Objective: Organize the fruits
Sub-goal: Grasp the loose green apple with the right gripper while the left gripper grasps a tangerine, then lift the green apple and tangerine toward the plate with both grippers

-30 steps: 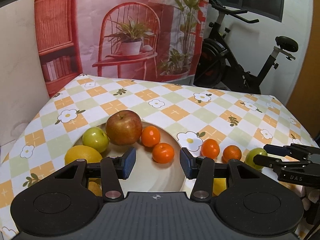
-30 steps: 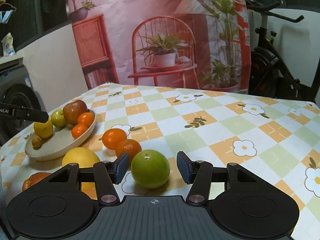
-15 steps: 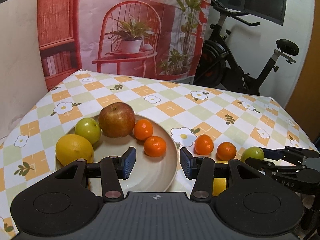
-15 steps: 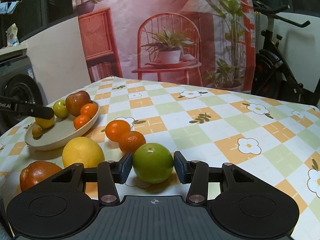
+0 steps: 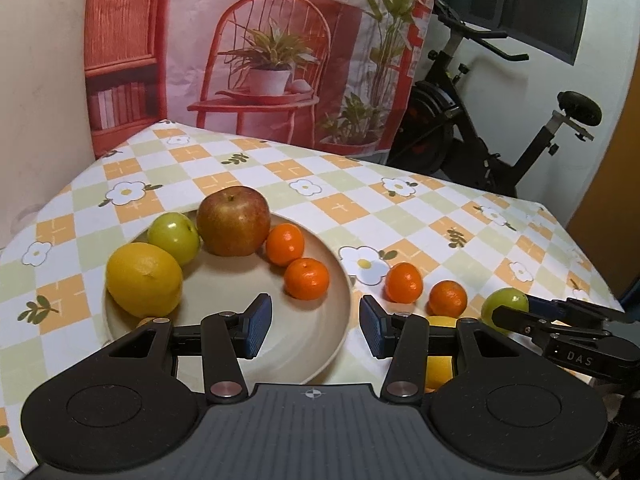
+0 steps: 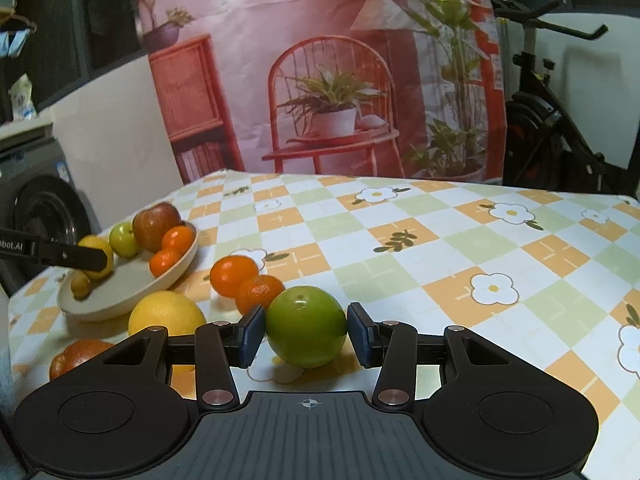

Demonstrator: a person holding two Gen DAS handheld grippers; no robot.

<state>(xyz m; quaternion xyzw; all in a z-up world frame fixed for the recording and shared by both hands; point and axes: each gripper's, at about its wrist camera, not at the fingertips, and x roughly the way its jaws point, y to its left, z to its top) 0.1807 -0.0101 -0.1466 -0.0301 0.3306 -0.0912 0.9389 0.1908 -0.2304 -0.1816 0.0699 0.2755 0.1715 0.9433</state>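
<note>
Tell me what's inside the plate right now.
The plate holds a red apple, a green apple, a lemon and two tangerines. A small yellowish fruit sits near its front edge, mostly hidden by the left gripper.

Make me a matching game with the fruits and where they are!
Things:
1. red apple
2. big green fruit
3. two loose mandarins
4. left hand-held gripper

Places:
A. on the tablecloth beside the plate
B. on the plate, between a small green fruit and a mandarin
C. open, with nothing between its pads, over the plate
D. pinched in the right hand-held gripper

Pairs: 1-B, 2-D, 3-A, 4-C
</note>
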